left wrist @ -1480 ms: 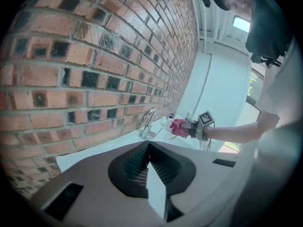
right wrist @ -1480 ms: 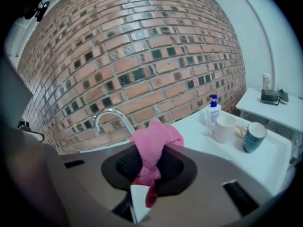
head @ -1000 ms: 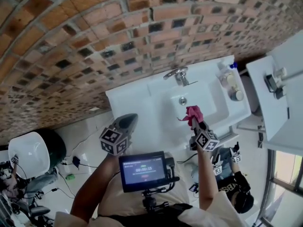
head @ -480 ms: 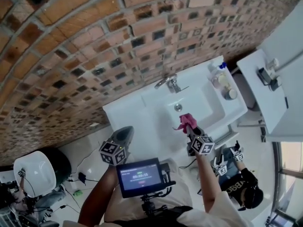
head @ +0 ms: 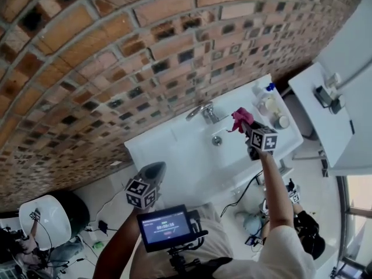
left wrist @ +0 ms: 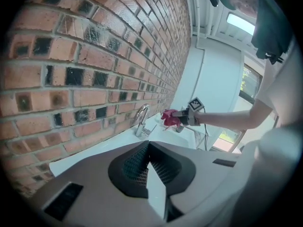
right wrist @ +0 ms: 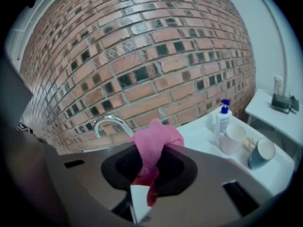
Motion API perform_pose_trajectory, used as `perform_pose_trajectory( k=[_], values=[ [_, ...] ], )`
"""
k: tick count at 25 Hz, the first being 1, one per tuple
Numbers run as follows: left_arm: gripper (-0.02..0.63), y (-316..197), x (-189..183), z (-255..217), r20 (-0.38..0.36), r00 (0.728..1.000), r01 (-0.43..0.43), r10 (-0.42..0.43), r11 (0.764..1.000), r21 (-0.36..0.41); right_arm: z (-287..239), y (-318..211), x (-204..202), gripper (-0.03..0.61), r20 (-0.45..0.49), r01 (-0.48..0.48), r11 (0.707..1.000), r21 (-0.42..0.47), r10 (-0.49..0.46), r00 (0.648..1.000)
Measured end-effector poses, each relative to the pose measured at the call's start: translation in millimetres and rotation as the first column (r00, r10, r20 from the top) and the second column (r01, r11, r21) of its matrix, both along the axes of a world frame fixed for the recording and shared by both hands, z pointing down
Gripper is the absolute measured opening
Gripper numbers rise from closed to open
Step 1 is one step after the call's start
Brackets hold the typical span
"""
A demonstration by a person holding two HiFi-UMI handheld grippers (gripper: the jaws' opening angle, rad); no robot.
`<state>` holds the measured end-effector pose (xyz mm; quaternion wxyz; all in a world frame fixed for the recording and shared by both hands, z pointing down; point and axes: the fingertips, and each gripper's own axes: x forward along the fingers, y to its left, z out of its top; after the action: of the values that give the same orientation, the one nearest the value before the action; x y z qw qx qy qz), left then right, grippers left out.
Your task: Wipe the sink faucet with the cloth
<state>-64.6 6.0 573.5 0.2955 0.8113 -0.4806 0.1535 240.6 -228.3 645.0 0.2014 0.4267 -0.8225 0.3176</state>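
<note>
**Approach to the faucet, cloth in hand.** The right gripper stands in the centre-right of the head view. Its jaws are clamped on the pink cloth, which bunches above the fingertips. The faucet rises from the back rim of the white sink, at the foot of the brick wall. The cloth hangs just right of the faucet and near it. The left gripper view shows a gap between cloth and spout, so the two are apart.

The left gripper is held low in the head view's lower left, well apart from the faucet. Its jaws are pressed together with nothing between them.

**Progress (judged).** The cloth is taken up and brought to the faucet. No contact shows, so the wipe itself appears not yet begun, and the whole of the spout, lever and base is left to do.

**Hard to read.**
- In the right gripper view the cloth and gripper body cover the faucet's base, leaving only the arch of the spout at centre left.
- The cloth's lower tail disappears between the jaws.
- The faucet is too small in every view to tell whether it is wet or soiled.
- A pump bottle and cups stand at the sink's right end; their contents cannot be made out.
</note>
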Motion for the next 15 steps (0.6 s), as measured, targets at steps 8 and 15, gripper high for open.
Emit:
perform_pose_trajectory(
  k=[8,15],
  values=[
    [-0.006,-21.0,4.2,-6.2,0.009,1.000,0.009,-0.010,1.000,0.011,47.1,-91.9,-44.9,0.087,-0.150,0.191,0.981,-0.031,-0.194,0.969],
    [-0.006,-20.8,-1.9,-2.1,0.024,1.000,0.005,-0.006,1.000,0.012,107.3,-104.9,-92.2,0.087,-0.292,0.402,0.903,-0.151,-0.429,0.855]
  ],
)
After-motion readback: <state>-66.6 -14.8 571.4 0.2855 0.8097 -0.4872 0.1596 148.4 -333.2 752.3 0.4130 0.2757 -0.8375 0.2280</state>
